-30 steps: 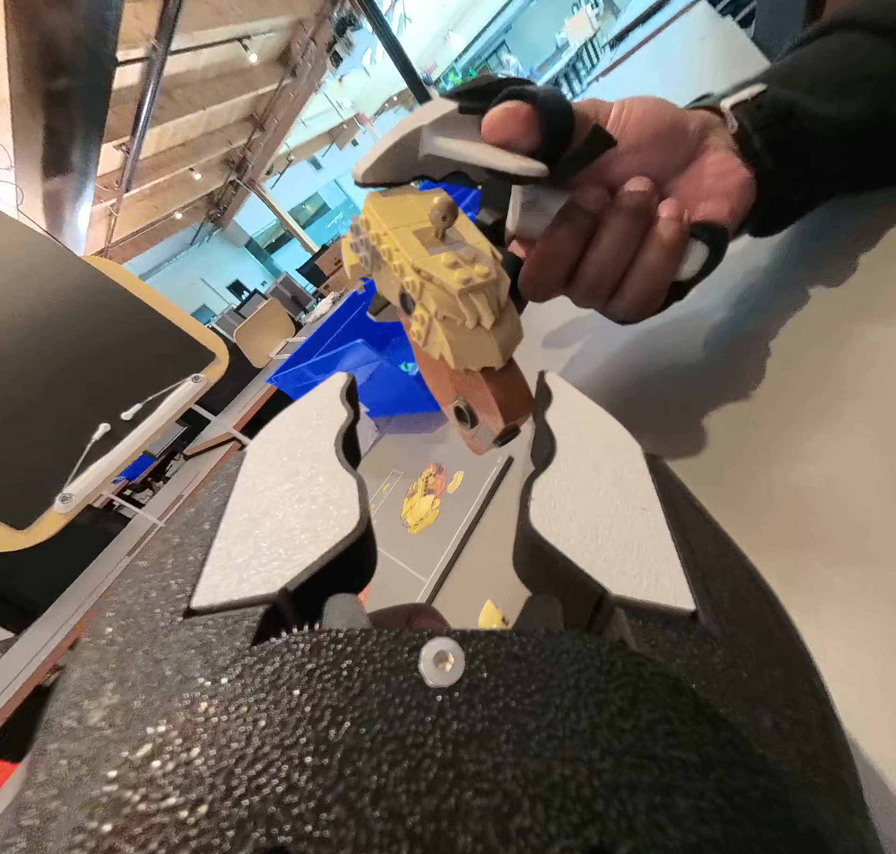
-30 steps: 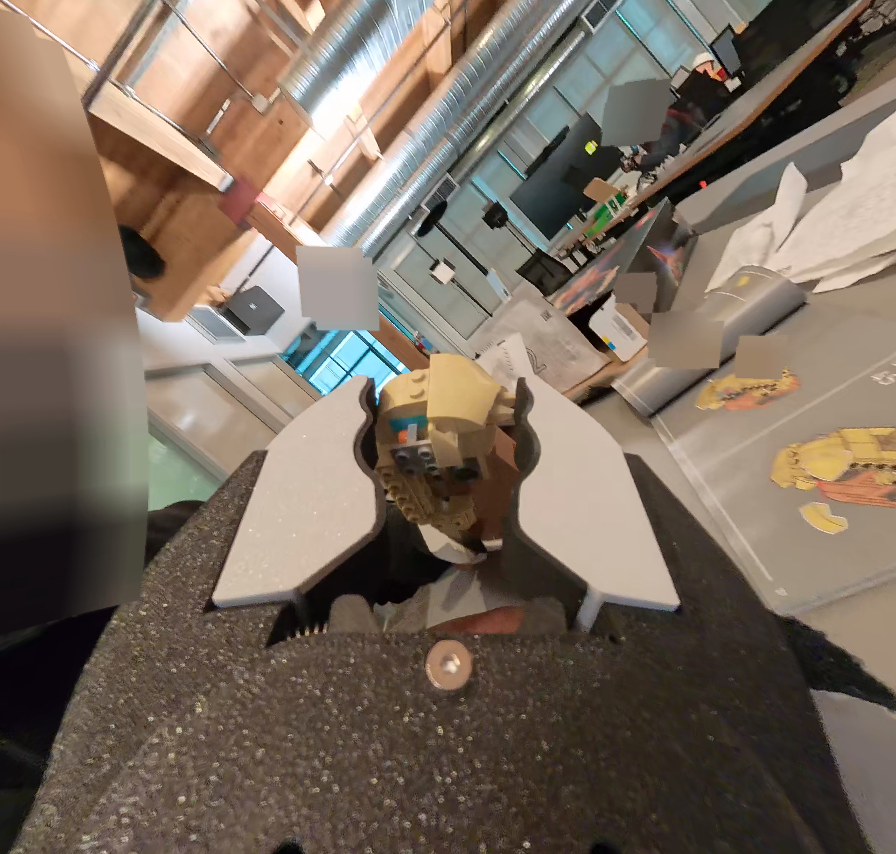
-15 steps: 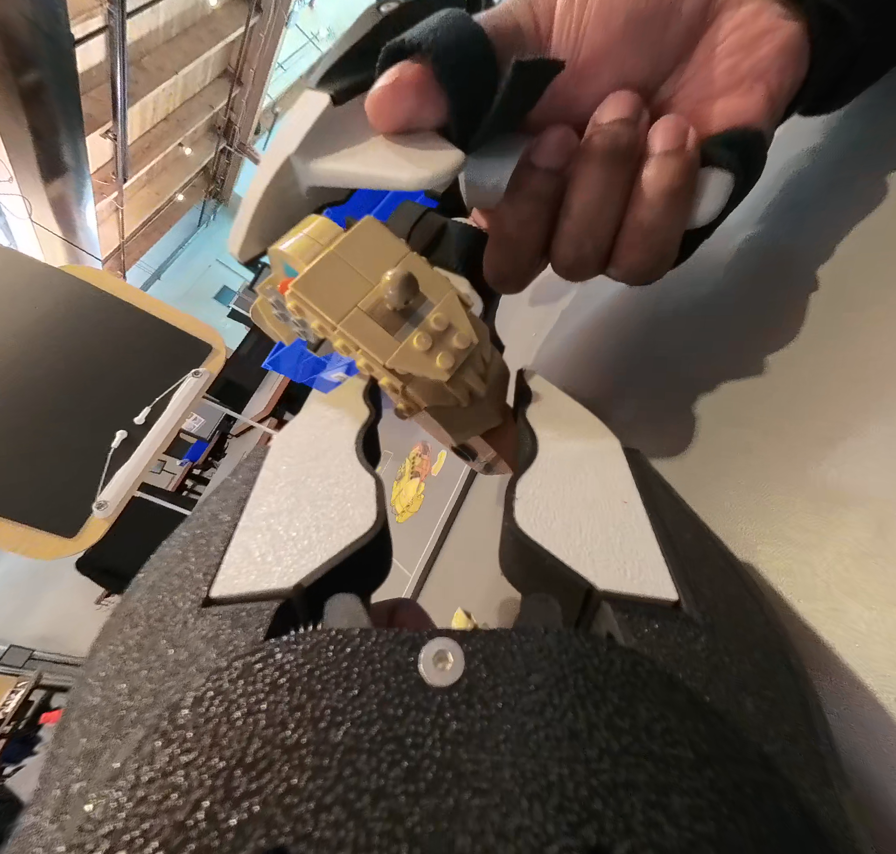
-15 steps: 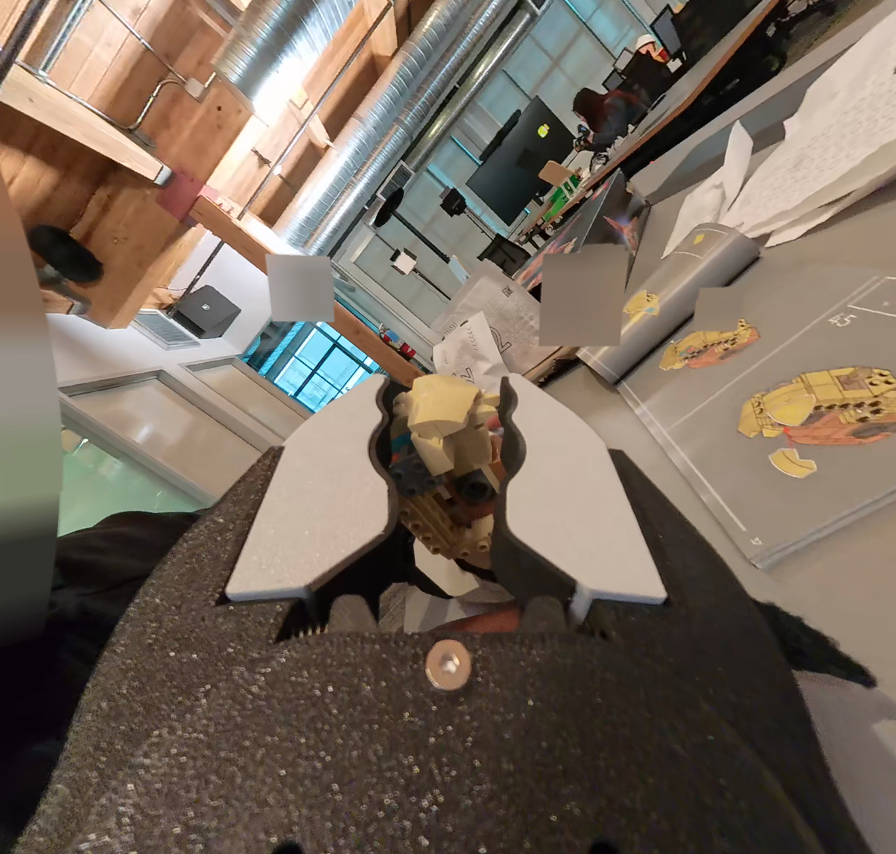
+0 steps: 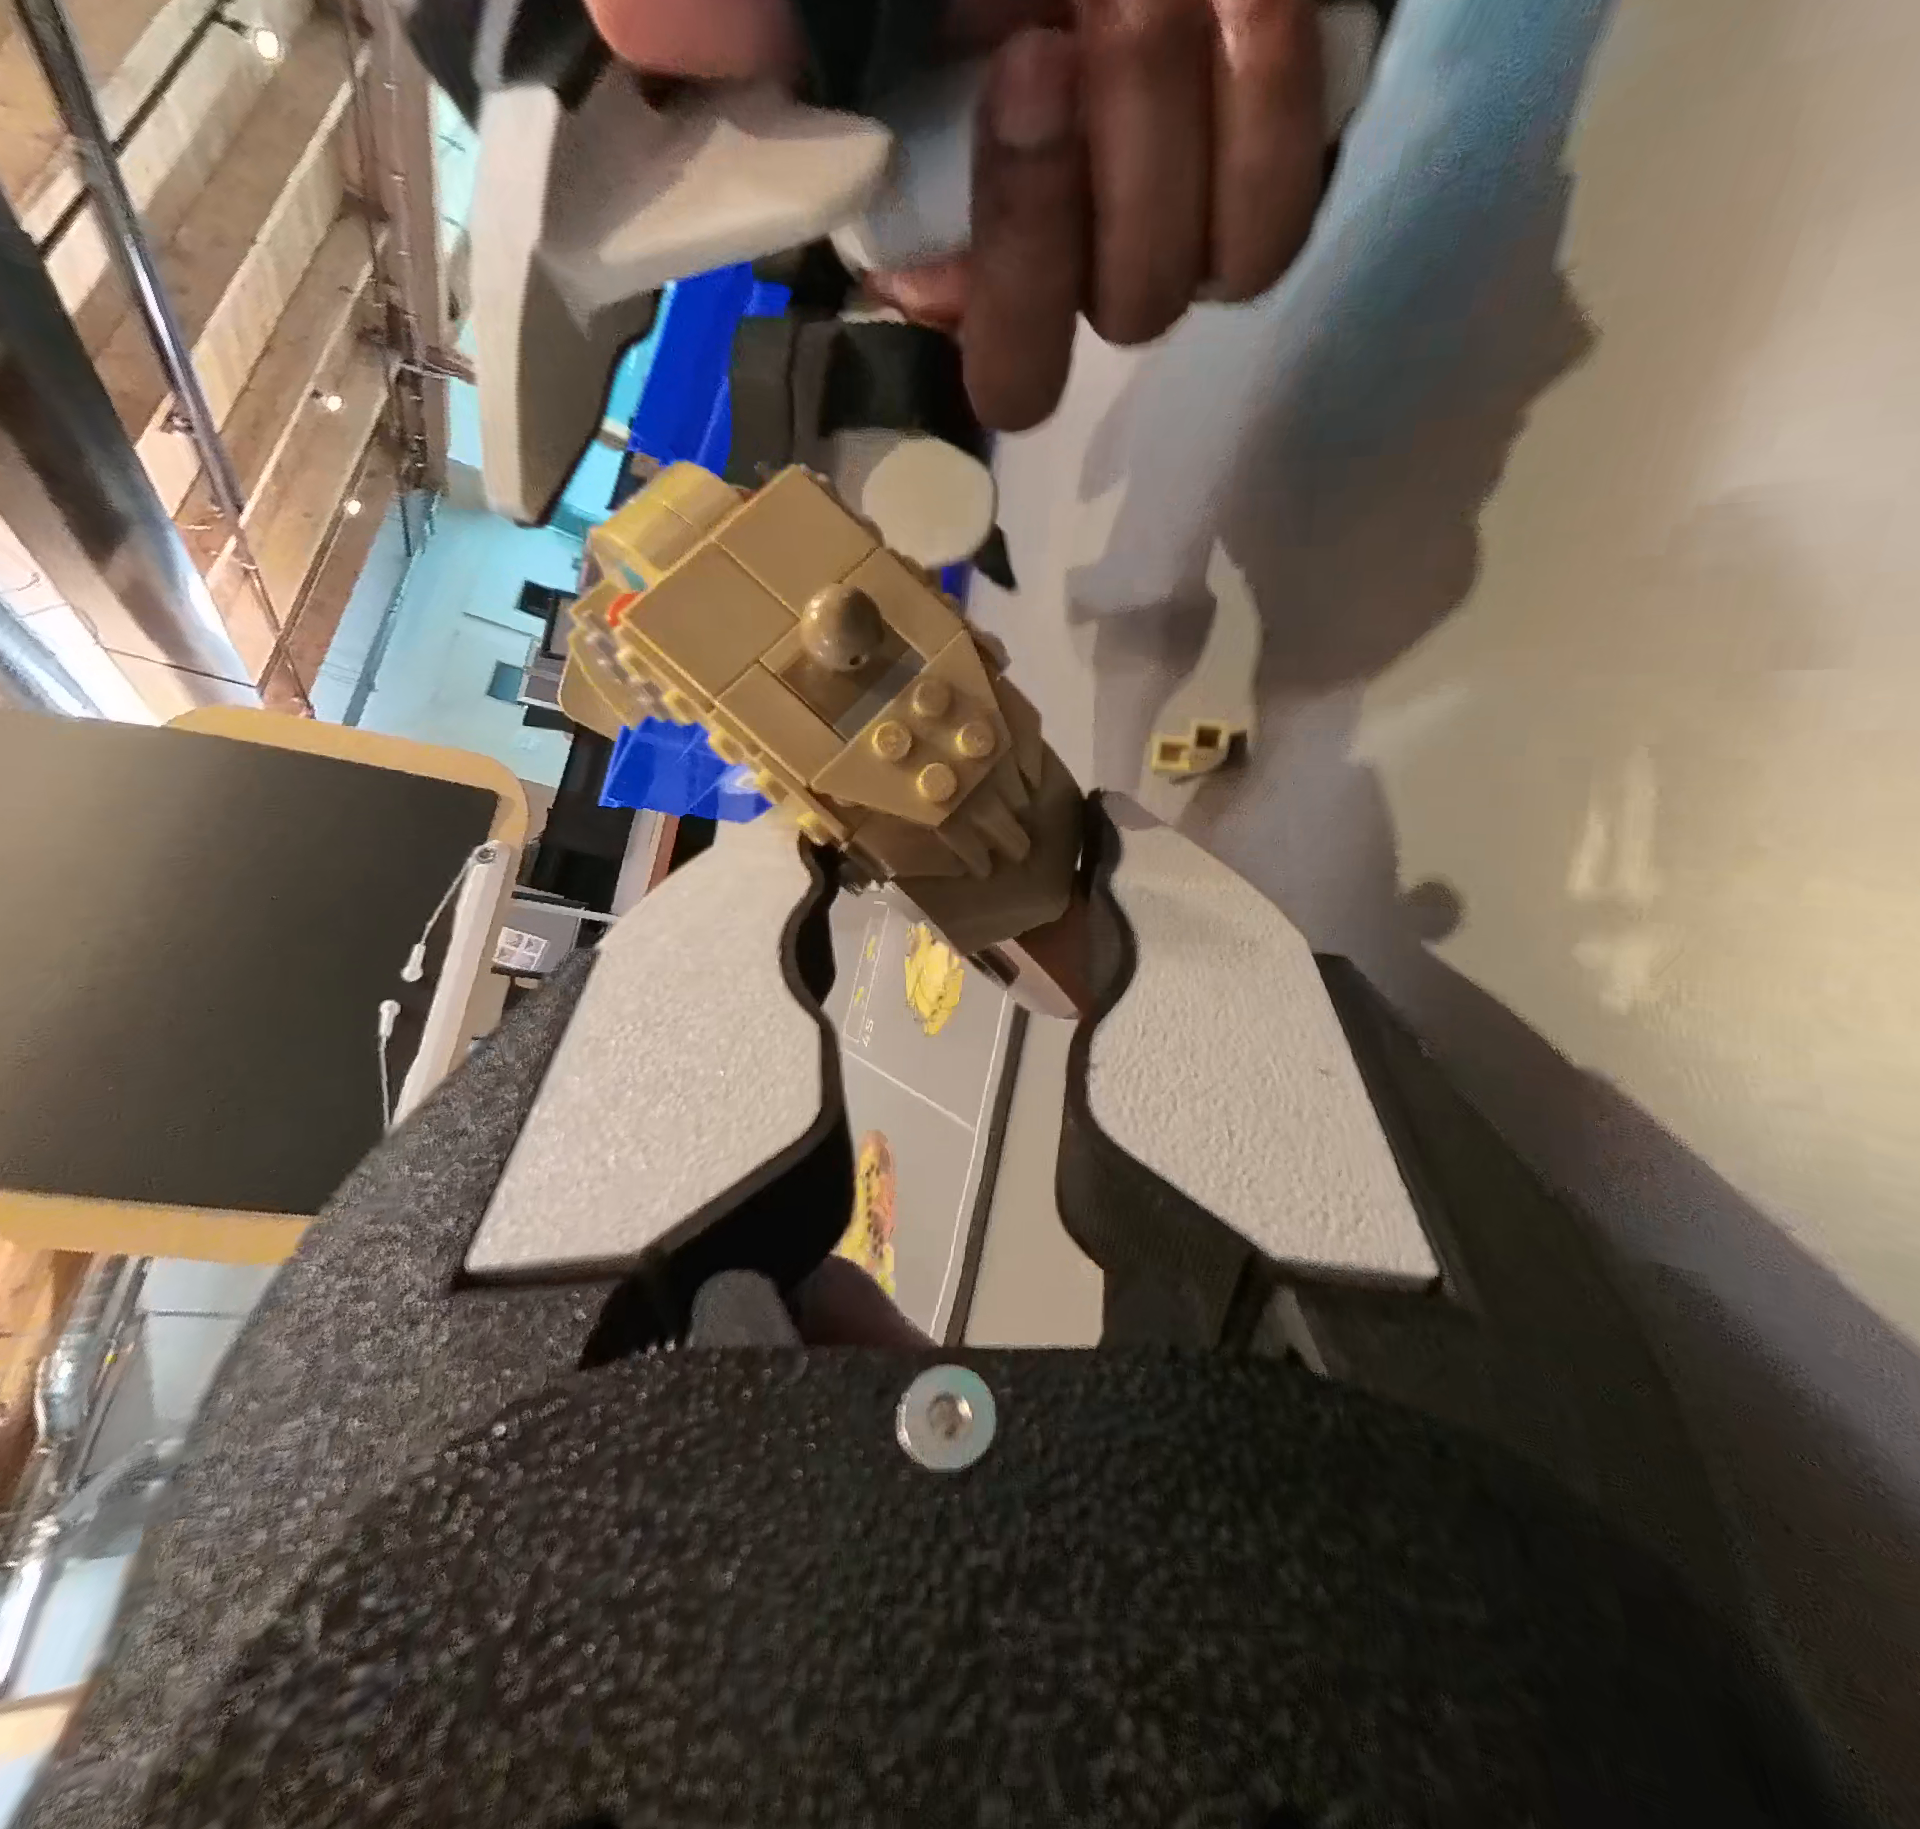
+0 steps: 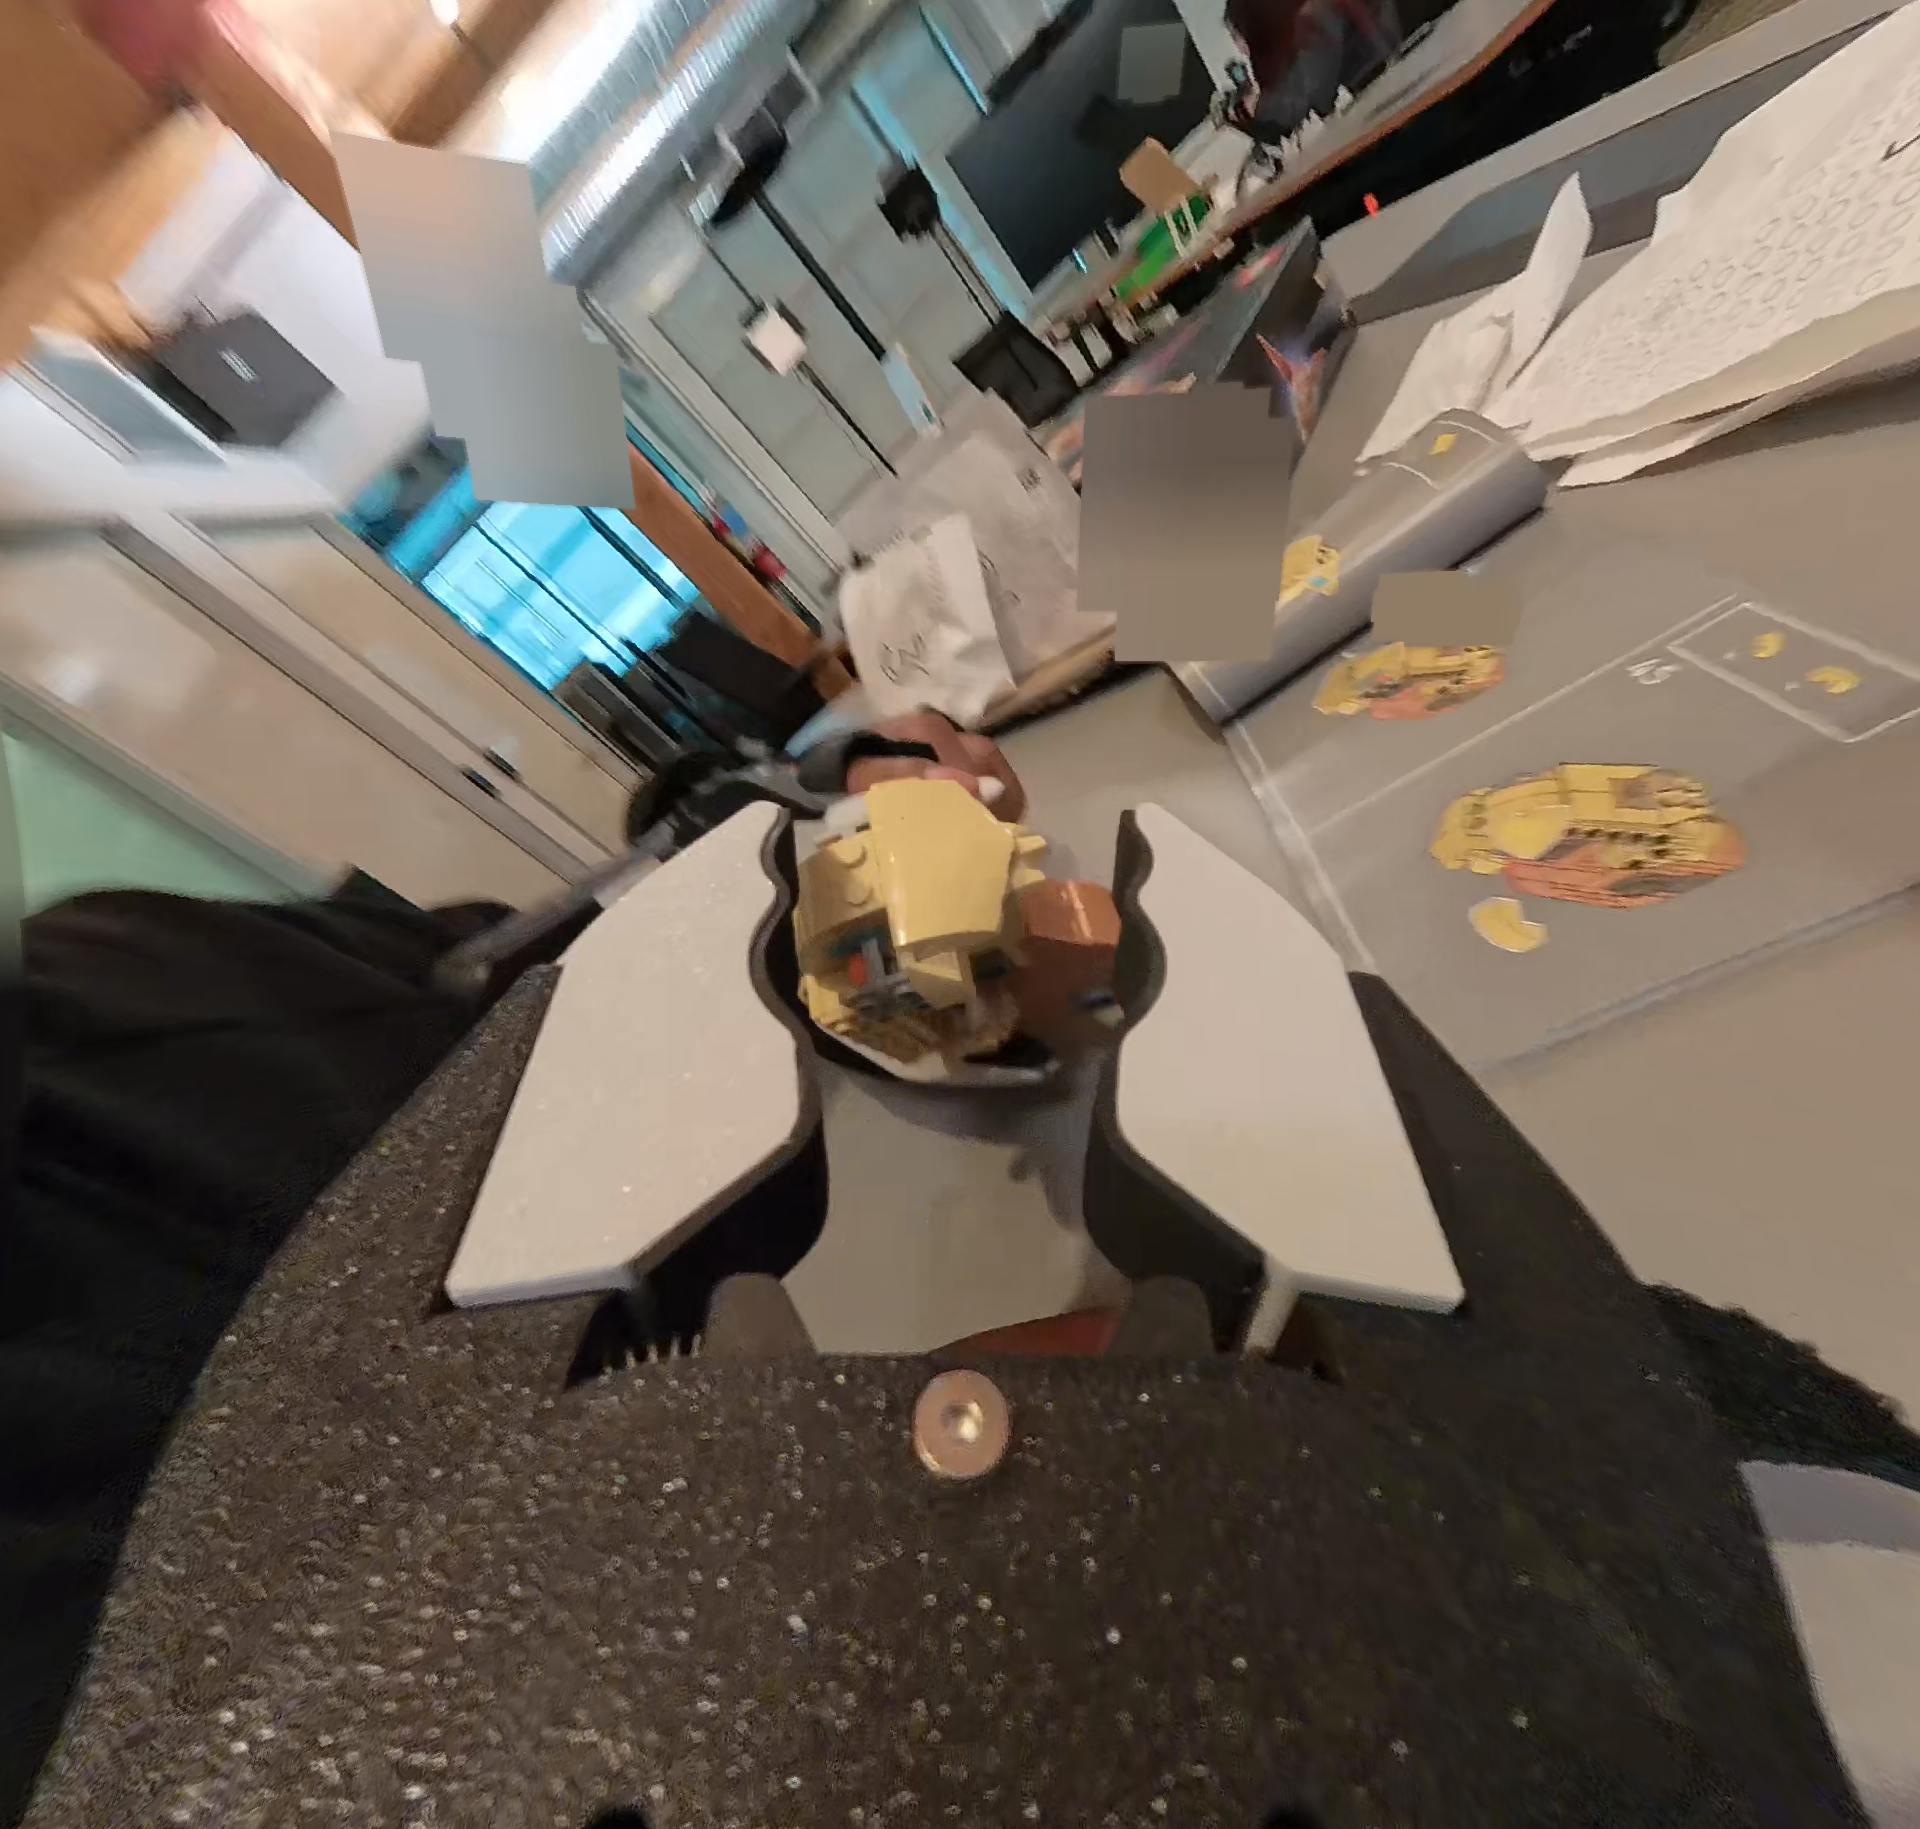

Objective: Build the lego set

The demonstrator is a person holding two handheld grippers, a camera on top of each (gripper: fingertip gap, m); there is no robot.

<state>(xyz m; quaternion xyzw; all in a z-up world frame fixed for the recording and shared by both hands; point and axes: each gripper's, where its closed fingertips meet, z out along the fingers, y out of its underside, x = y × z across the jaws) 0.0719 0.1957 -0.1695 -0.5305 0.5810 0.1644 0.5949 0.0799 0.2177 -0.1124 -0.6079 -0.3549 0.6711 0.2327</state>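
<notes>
A tan and brown brick model [image 5: 831, 699] is held up in the air between the two grippers. In the left wrist view my left gripper [image 5: 951, 844] is shut on the model's narrow brown lower end, with both fingertips against it. My right gripper [image 6: 945, 844] is open. In the right wrist view the model [image 6: 935, 906] stands between its spread fingers, with a gap on the left side. In the left wrist view the right gripper's grey finger [image 5: 540, 252] and the person's hand [image 5: 1091, 148] sit just above the model, blurred by motion.
A grey instruction sheet [image 6: 1621, 958] with printed pictures of the model lies on the grey table at the right. White paper bags [image 6: 1714, 273] lie behind it. A small tan loose piece [image 5: 1195, 751] lies on the table. A blue bin [image 5: 665, 771] and a black board [image 5: 208, 948] are at the left.
My left gripper closed onto the model's lower end. My right gripper, which held the model, opened its fingers off it. Both views shifted and are blurred by motion.
</notes>
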